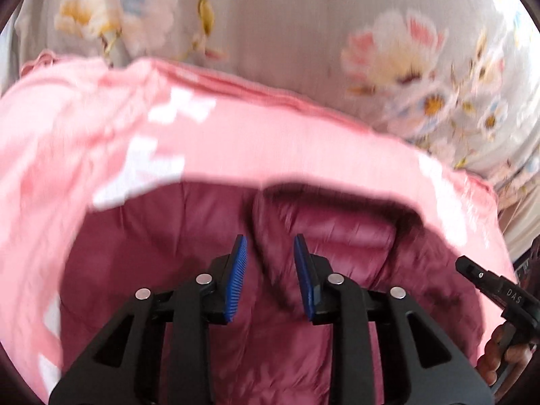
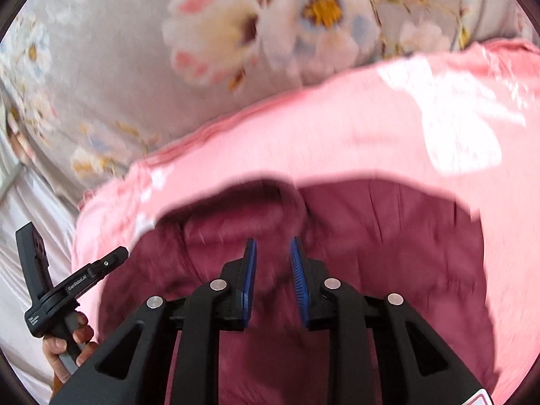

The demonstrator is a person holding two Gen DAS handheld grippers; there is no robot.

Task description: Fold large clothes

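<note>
Left gripper (image 1: 270, 270): lower centre of the left wrist view, jaws apart, blue ribbed pads (image 1: 237, 276) either side of a raised ridge of dark maroon fabric; whether they touched it could not be told.

Right gripper (image 2: 273, 271): lower centre of the right wrist view, jaws likewise apart over maroon cloth.

Garment (image 1: 236, 141): pink with white markings, maroon inner side (image 2: 388, 253) exposed, filling the middle and lower frame in both views, blurred.

Floral bedsheet (image 1: 303, 27): grey, flowered, across the top of both frames, beneath the garment.
</note>
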